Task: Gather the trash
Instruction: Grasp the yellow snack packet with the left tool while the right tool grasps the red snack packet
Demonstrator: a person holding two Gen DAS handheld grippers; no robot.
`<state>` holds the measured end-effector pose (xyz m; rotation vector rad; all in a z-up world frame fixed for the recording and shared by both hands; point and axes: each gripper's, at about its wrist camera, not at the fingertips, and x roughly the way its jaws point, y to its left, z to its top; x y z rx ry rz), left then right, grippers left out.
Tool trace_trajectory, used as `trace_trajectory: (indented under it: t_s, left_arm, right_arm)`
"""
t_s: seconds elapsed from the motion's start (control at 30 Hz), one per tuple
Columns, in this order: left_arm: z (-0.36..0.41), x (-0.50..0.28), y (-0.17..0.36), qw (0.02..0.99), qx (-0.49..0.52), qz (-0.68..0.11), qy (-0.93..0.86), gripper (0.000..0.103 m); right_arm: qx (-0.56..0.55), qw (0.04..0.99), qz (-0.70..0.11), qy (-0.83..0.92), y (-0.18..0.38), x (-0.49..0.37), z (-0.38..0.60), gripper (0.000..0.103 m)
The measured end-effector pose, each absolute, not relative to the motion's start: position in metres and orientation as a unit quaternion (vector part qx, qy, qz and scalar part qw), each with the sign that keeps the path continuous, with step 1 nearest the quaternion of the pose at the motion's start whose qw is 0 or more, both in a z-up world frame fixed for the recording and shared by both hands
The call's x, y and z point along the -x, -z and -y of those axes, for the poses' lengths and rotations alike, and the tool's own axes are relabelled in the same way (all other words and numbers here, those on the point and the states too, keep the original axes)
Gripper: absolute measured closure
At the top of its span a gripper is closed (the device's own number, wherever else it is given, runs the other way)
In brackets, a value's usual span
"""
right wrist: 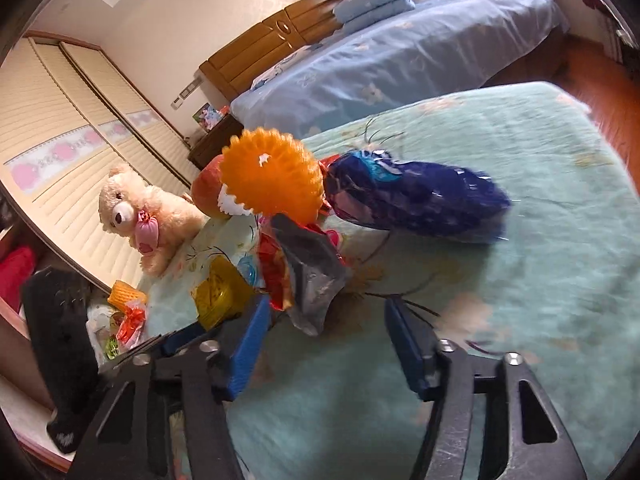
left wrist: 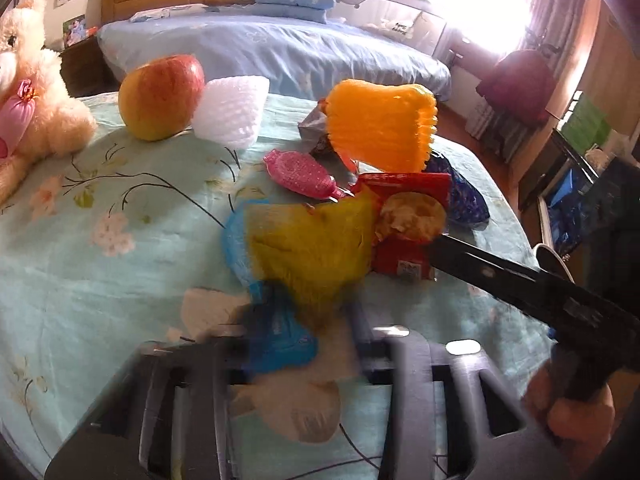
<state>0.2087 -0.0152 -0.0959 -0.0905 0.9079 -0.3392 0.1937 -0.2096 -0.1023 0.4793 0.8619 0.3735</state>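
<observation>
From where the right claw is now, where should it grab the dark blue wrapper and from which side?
Grip the dark blue wrapper at its crimped end, coming from the near side. It lies lengthwise across the sheet, bulging in the middle and tapering there. The right claw is open.

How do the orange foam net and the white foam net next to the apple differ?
The orange foam net is bright orange; the white foam net is plain white. The orange one sits propped on the pile of wrappers, while the white one rests on the bedspread right beside the apple. The orange one looks larger in the left wrist view, though it is nearer. Both are ribbed mesh fruit sleeves.
</observation>
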Motion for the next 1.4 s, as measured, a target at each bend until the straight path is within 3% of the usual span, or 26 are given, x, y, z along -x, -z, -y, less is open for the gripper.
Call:
trace_trajectory:
  t_s: [0.03, 0.1, 0.37, 0.83, 1.4]
  left_arm:
    - [0.014, -0.208, 0.097, 0.883, 0.045, -0.438, 0.165, 0.095]
    - [0.012, -0.205, 0.096, 0.884, 0.045, -0.436, 0.162, 0.095]
    - [0.007, -0.185, 0.086, 0.884, 0.063, -0.428, 0.18, 0.096]
    - [0.067, -0.149, 0.084, 0.862, 0.043, -0.436, 0.255, 0.096]
    - [0.138, -0.127, 0.078, 0.841, 0.002, -0.439, 0.317, 0.096]
  right_arm:
    - [-0.227, 0.864, -0.411, -0.181, 0.102, -0.195, 0.207, 0.081]
    - [-0.214, 0.867, -0.411, -0.182, 0.099, -0.193, 0.203, 0.094]
    - [-0.196, 0.878, -0.399, -0.176, 0.09, -0.158, 0.208, 0.096]
    - [-0.142, 0.918, -0.355, -0.102, 0.062, -0.076, 0.255, 0.096]
    - [-0.164, 0.924, -0.344, -0.025, 0.064, -0.031, 0.317, 0.096]
